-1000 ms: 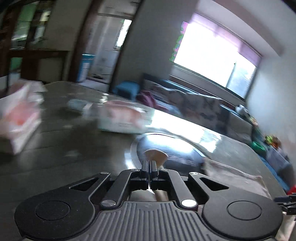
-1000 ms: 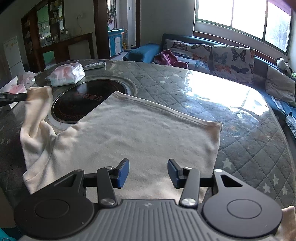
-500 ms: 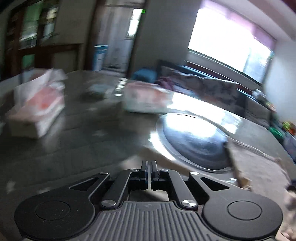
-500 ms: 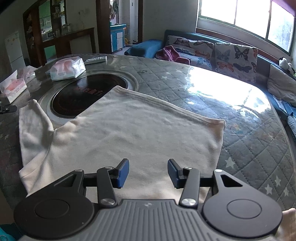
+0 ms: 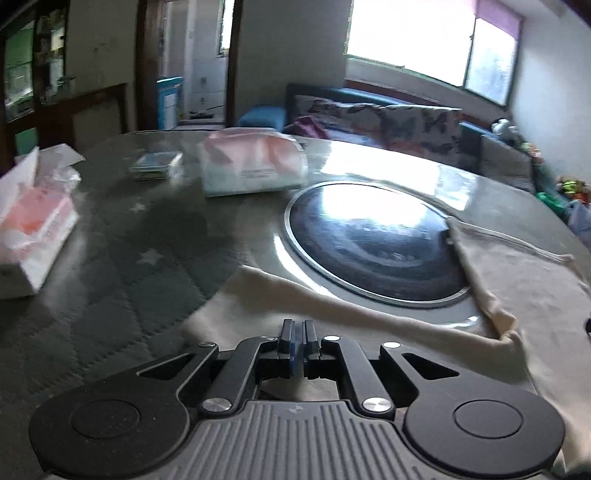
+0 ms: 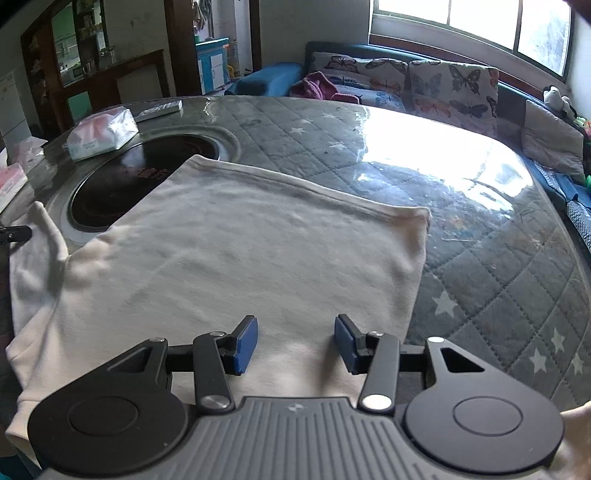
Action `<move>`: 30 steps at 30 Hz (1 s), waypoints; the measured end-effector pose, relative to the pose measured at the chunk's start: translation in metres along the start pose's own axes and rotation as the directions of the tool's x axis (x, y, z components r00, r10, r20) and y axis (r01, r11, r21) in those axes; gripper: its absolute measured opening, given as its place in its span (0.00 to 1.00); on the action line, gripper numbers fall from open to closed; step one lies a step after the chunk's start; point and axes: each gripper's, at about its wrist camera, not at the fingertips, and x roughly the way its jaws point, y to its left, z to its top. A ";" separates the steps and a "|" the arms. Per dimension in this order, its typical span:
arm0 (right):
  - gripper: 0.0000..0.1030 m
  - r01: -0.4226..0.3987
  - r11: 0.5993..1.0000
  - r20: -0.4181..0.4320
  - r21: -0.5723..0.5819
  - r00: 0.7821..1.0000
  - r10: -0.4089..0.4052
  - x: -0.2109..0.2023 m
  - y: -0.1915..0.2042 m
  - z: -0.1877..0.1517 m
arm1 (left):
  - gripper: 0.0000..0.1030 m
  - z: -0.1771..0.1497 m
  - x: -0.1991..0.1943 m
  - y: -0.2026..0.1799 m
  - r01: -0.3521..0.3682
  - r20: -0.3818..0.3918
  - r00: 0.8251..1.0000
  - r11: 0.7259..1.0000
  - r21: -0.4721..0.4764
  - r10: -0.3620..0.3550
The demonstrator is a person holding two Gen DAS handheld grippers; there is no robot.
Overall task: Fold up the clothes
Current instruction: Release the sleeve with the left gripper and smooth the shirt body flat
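Surface: a large round table (image 6: 480, 236) under a grey quilted cover with pale stars, topped by a glossy clear sheet that throws back window glare. Landmark — the round black cooktop (image 6: 147, 177) set flush in the table, ringed in bright metal.

Left of the cooktop: a tissue box (image 5: 33, 236) in white and pink near the table's edge. Behind the cooktop: a soft plastic tissue pack (image 6: 101, 134), pinkish, and beyond it a flat remote control (image 6: 159, 109). Beyond the table, behind the cooktop: a dark wooden cabinet (image 6: 92, 74) with glass doors. Far to the right of the cooktop: a sofa (image 6: 424, 92) with butterfly-print cushions, under a wide bright window (image 6: 469, 22).

Task item: a cream long-sleeved shirt (image 6: 240, 258), soft knit, spread flat with its ribbed hem overlapping the right side of the cooktop; one sleeve (image 5: 332, 306) lies along the cooktop's near rim.

Left gripper (image 5: 296, 341): black, blue-padded jaws shut, nothing visibly pinched — poised just over the sleeve on the near side of the cooktop.

Right gripper (image 6: 295, 341): jaws parted about halfway, empty, hanging over the shirt's body, on the near right of the cooktop; fabric shows between and below the pads.
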 end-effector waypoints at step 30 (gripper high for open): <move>0.44 0.035 0.998 0.027 0.045 0.999 -0.036 0.012 -0.042 0.028 | 0.07 0.021 0.031 -0.121 0.420 -0.135 0.905 0.898 0.131 -0.404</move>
